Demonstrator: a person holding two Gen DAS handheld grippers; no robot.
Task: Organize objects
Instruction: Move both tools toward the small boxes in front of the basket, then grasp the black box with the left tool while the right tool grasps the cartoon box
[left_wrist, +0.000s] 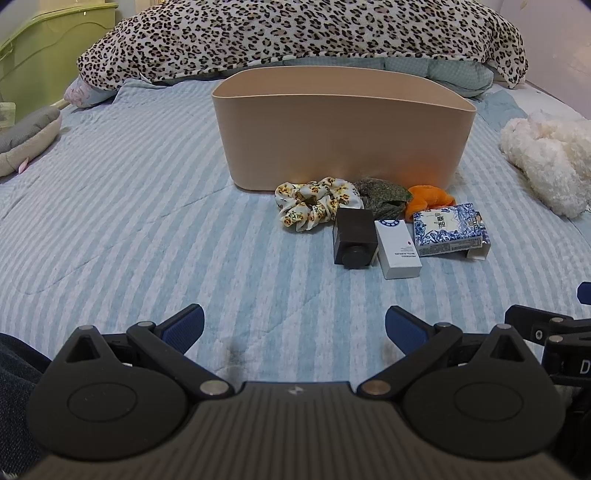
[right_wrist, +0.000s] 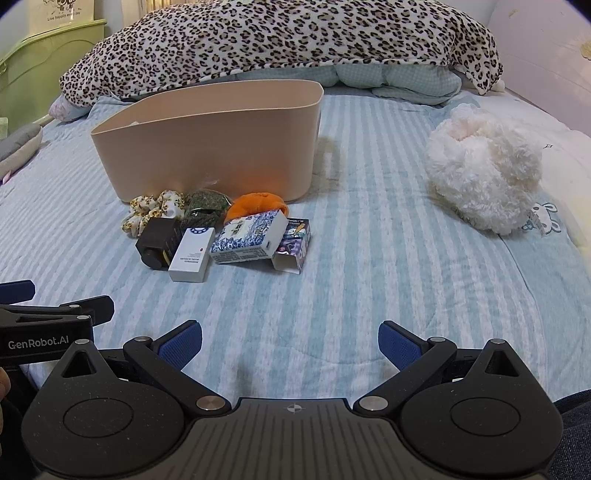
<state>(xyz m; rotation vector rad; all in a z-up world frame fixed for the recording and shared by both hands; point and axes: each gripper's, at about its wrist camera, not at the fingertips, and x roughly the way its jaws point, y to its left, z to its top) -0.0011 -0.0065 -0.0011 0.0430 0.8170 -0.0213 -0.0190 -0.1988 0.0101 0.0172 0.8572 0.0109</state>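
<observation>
One "GenRobot.AI" label, left claw (right_wrist: 22, 291)

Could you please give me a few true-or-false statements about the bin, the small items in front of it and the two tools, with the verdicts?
1. The beige bin stands upright on the striped bedcover. True.
2. The white box lies inside the bin. False: it lies on the bedcover in front of the bin, beside the dark bottle.
3. Both the left tool and the right tool are open and hold nothing. True.
4. The orange scrunchie is held by the right tool. False: it lies by the bin's wall, behind the blue-patterned box.
5. A fluffy white plush lies to the right of the bin. True.
</observation>
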